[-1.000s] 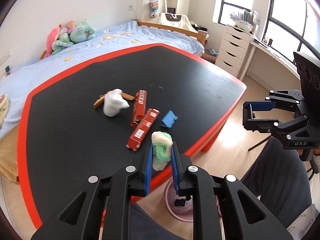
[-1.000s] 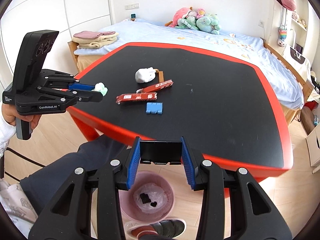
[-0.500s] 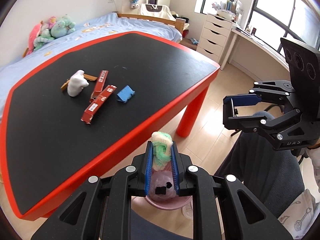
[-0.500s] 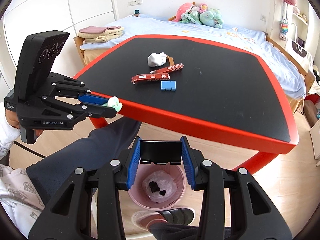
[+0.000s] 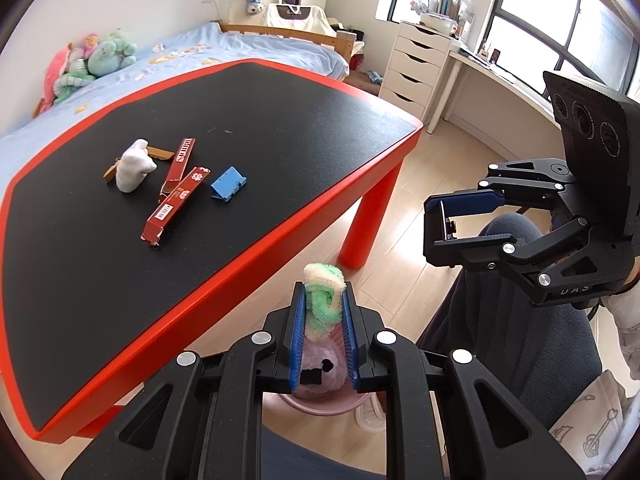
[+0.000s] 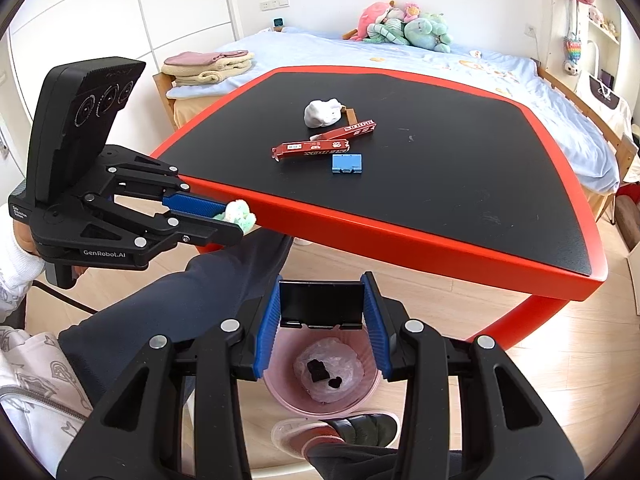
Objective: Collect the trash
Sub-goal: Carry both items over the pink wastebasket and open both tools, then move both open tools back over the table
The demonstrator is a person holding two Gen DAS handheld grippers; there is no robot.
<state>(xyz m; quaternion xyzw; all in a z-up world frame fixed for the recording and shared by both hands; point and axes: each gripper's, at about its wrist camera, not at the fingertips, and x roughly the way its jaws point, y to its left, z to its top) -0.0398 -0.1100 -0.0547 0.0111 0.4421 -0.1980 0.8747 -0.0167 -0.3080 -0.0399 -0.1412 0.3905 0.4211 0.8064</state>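
- The left gripper (image 5: 322, 322) clamps a fuzzy green-and-white scrap (image 5: 323, 296) above the pink bin (image 6: 322, 380).
- The right gripper (image 6: 322, 320) pinches a black clip (image 6: 322, 306) over the bin.
- Risk: the fuzzy scrap may cling to a pad or drift outside the bin's rim.

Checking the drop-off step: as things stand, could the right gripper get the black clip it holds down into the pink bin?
Probably yes. The right gripper, shut on the black clip, hangs directly above the open pink bin, with nothing between them. The left gripper, holding the green scrunchie, is off to the side.
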